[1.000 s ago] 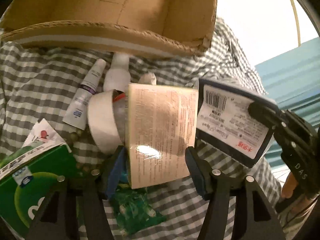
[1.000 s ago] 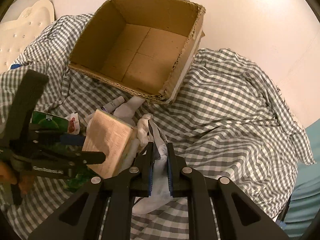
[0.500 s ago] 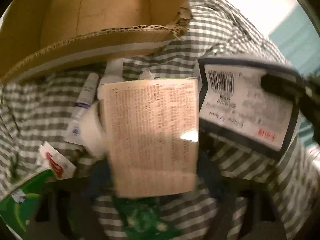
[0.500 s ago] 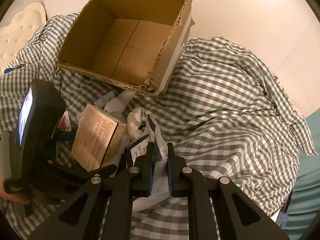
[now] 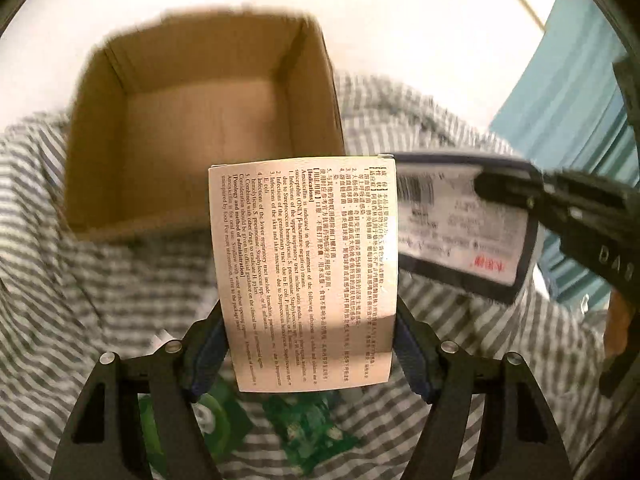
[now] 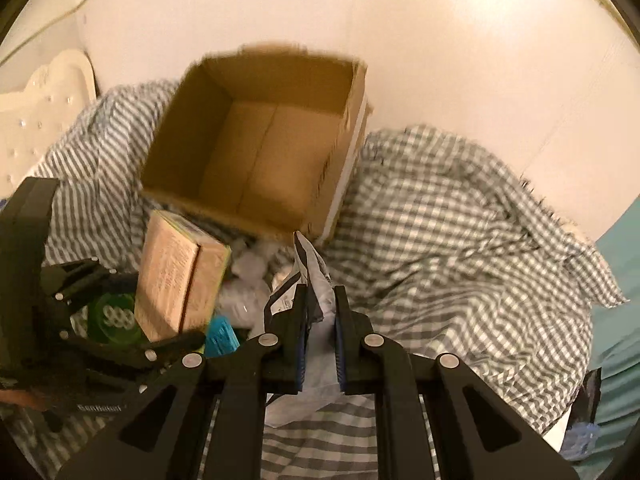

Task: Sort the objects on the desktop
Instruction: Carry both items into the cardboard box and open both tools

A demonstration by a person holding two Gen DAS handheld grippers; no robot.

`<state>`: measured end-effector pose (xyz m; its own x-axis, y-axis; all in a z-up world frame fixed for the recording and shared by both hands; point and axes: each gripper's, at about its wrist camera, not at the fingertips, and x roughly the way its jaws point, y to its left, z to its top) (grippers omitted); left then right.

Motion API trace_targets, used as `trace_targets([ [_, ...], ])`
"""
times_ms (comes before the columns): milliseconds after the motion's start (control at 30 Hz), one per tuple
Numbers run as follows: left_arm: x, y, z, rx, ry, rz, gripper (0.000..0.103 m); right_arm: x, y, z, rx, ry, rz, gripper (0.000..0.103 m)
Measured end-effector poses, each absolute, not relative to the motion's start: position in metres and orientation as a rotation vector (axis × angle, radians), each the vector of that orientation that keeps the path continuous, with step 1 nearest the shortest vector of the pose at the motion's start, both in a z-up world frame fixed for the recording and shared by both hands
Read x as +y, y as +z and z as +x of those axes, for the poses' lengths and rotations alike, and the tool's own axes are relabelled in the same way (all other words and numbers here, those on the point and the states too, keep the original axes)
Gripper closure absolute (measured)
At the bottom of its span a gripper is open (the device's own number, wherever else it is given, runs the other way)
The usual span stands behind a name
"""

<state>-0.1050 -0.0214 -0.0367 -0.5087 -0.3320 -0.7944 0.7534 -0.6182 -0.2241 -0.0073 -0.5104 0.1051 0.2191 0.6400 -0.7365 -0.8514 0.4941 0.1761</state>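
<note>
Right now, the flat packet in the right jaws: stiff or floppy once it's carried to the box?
Probably floppy: the packet, a thin white pouch with a dark border, folds and creases between the right gripper's jaws, its tip leaning over. Likely light, since a narrow pinch holds it up. It may swing or sag on the way to the cardboard box, so move gently.

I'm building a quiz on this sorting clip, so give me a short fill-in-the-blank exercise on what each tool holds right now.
1. The left tool is shut on a printed ____ box.
2. The right tool is shut on a flat black-and-white ____.
3. The open cardboard box sits on a ____-patterned cloth.
4. The inside of the cardboard box looks ____.

Missing words: medicine; packet; checked; empty
</note>
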Motion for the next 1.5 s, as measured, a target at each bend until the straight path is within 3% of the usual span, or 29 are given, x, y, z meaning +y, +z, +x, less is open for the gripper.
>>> trace_targets([
  [367, -0.114, 0.022, -0.063, 0.587, -2.100, 0.775, 0.027, -0.477, 0.168, -0.011, 0.732, 1.087, -0.131, 0.093],
  [500, -0.151, 0.014, -0.058, 0.525, -2.050, 0.759, 0.027, -0.442, 0.170, -0.003, 0.711, 1.105, -0.098, 0.093],
  [900, -0.214, -0.042, -0.073, 0.583, -2.024, 0.801, 0.026, -0.340, 0.128, 0.039, 0.737, 1.153, -0.040, 0.092],
  [1000, -0.220, -0.048, -0.074, 0.595, -2.021, 0.843, 0.018, -0.335, 0.123, 0.042, 0.722, 1.159, -0.041, 0.077],
  [1067, -0.219, -0.048, -0.072, 0.577, -1.990, 0.849, 0.011, -0.336, 0.122, 0.044, 0.713, 1.155, -0.032, 0.046],
  [1300, -0.200, -0.020, -0.040, 0.678, -1.952, 0.781, 0.011, -0.360, 0.144, 0.047, 0.702, 1.116, 0.027, 0.044],
  [1500, -0.148, 0.024, -0.015, 0.641, -1.926, 0.723, 0.011, -0.398, 0.187, 0.021, 0.668, 1.117, 0.019, 0.044],
])
